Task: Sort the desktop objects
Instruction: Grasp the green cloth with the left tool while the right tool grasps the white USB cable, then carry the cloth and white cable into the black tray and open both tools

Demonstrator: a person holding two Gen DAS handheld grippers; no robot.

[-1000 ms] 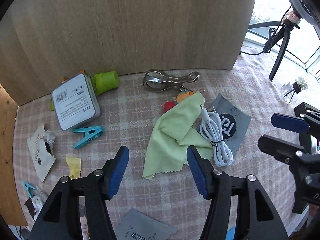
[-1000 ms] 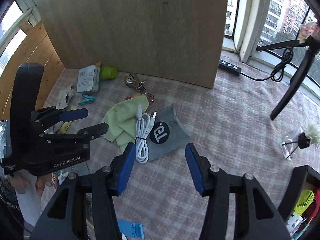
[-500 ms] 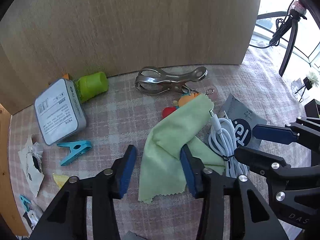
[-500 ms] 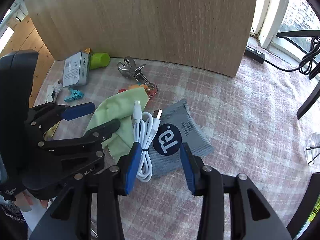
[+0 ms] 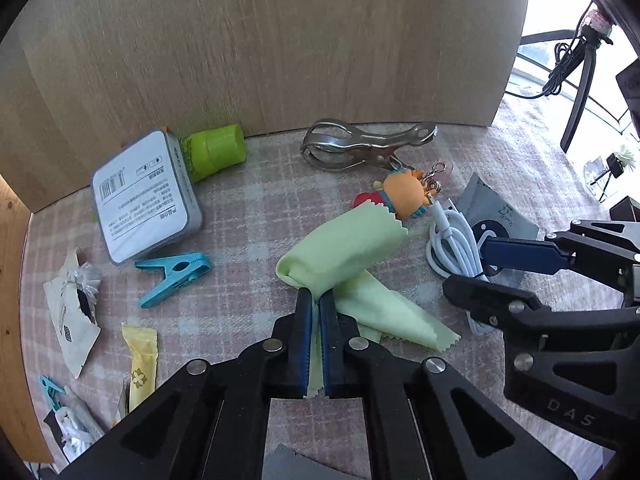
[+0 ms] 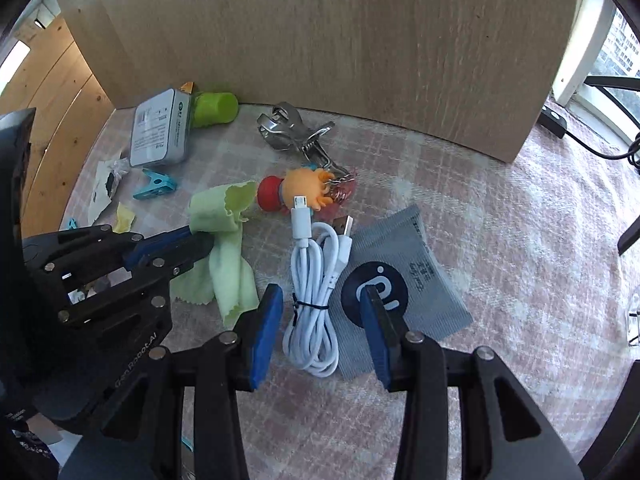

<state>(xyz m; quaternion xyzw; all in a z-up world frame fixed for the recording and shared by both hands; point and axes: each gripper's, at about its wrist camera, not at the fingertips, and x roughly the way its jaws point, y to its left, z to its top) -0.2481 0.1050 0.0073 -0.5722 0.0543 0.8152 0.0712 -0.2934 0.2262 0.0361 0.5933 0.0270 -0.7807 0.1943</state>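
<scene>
My left gripper (image 5: 316, 300) is shut on a light green cloth (image 5: 348, 248) and pinches a fold of it just above the checked tablecloth; the cloth also shows in the right wrist view (image 6: 228, 264). My right gripper (image 6: 320, 300) is open, its jaws on either side of a coiled white USB cable (image 6: 316, 292) that lies partly on a grey pouch (image 6: 404, 272). The right gripper also shows in the left wrist view (image 5: 476, 268). An orange toy keychain (image 6: 308, 188) lies just behind the cable.
A metal clamp (image 5: 364, 148), a grey tin box (image 5: 144, 200), a green cup (image 5: 216, 152), a teal clothespin (image 5: 172, 272), a yellow sachet (image 5: 140, 364) and torn wrappers (image 5: 72, 312) lie around. A wooden board (image 5: 260, 48) stands behind.
My left gripper went down and shut on the green cloth, lifting a fold. My right gripper moved forward and down until its open jaws straddle the white cable.
</scene>
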